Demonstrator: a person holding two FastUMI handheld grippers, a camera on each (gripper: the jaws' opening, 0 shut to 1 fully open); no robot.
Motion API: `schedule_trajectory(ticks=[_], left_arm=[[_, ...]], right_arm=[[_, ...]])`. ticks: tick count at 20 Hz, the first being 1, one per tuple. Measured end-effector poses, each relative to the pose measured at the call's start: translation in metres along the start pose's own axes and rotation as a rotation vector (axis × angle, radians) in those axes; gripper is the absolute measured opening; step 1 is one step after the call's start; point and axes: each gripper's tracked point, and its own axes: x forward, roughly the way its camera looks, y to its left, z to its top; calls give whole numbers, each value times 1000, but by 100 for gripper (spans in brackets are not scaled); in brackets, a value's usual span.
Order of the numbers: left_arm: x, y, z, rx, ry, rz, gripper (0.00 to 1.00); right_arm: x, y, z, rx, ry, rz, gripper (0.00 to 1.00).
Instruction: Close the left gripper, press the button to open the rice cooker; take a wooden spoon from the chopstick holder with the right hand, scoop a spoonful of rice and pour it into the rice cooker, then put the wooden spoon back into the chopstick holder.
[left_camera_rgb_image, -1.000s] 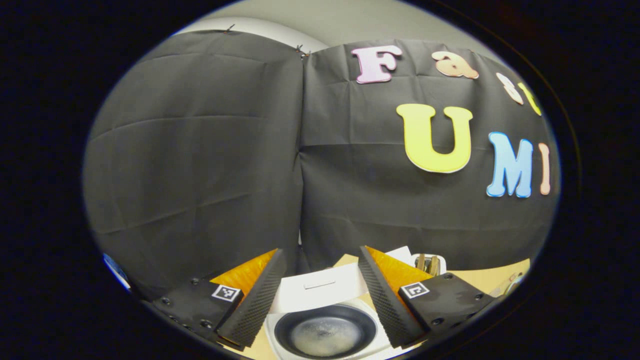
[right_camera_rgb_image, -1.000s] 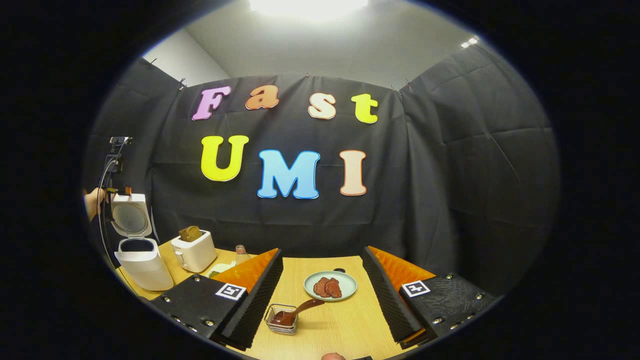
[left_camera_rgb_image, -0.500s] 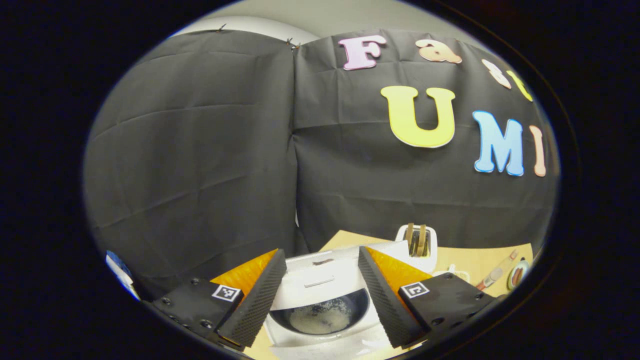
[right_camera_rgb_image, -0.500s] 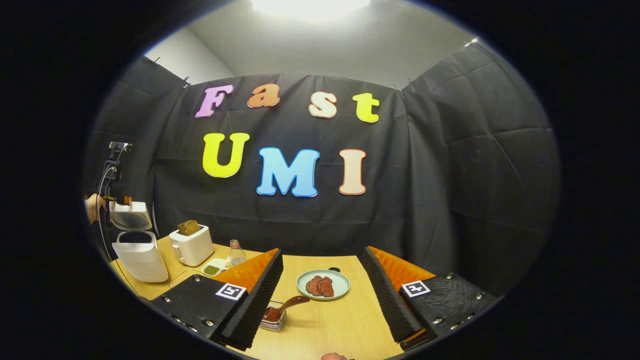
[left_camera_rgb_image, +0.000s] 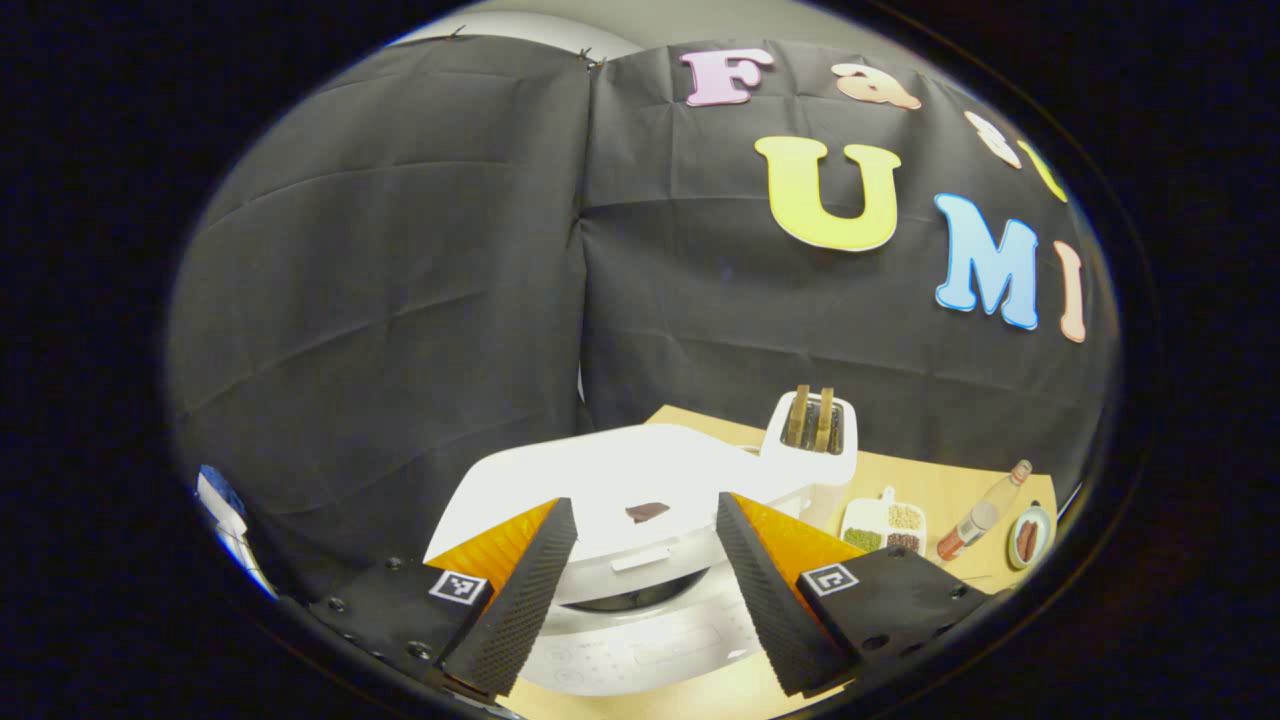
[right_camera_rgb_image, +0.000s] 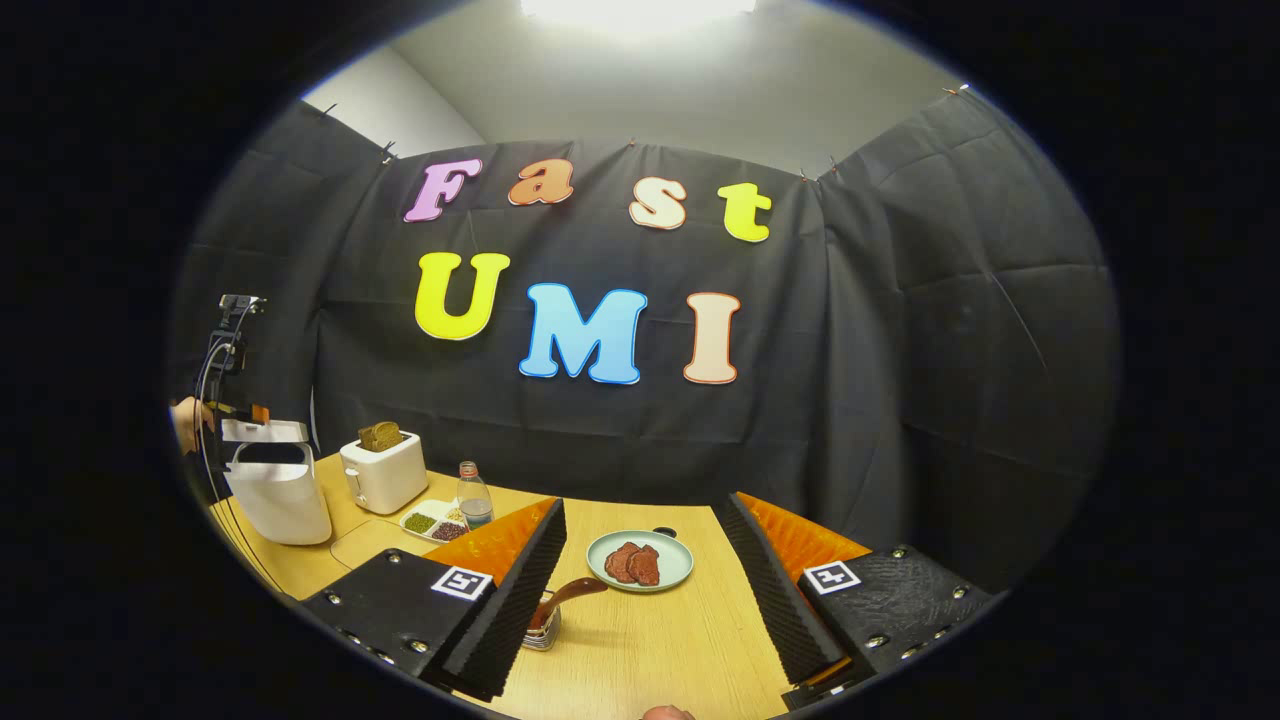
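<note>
1. In the left gripper view, the left gripper (left_camera_rgb_image: 640, 590) is sitting at the bottom centre with its 2 ribbed, wedge-shaped fingers spread wide, holding nothing.
2. Between those fingers, the rice cooker (left_camera_rgb_image: 640, 640), a smooth, rounded white plastic body, is filling the lower centre; its lid (left_camera_rgb_image: 610, 480) is lying nearly shut, with a thin dark gap showing under its front edge.
3. Right of the lid, a boxy white toaster (left_camera_rgb_image: 815, 455) is carrying 2 brown slices upright in its slots.
4. In the right gripper view, the right gripper (right_camera_rgb_image: 645, 590) is also standing open and empty at the bottom centre over the pale wood-grain table (right_camera_rgb_image: 680, 640).
5. The wooden spoon (right_camera_rgb_image: 570, 593), dark and glossy, is leaning in the small wire chopstick holder (right_camera_rgb_image: 543, 632), just beside the gripper's left finger in the frame.
6. A round pale-green plate (right_camera_rgb_image: 668, 572) with 2 reddish-brown pieces is lying beyond the spoon.
7. At the left edge of this view, the rice cooker (right_camera_rgb_image: 280, 500) is standing well apart from the spoon.
</note>
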Motion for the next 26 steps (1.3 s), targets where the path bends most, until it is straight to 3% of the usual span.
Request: schedule_trajectory(ticks=[9,13,20,25,26], left_arm=[[4,-8,-72,17,98,18,99],[5,-11,-78,50,96,28,99],[6,-13,-86,-82,175,10,100],[9,-11,-78,-109,189,-14,100],[7,-12,-76,-101,183,-23,96]], right_arm=[[-2,0,-6,-12,10,5,98],[0,0,-5,2,10,2,98],[6,18,-11,9,12,25,98],[8,31,-9,19,-5,46,98],[8,33,-5,25,-13,52,98]])
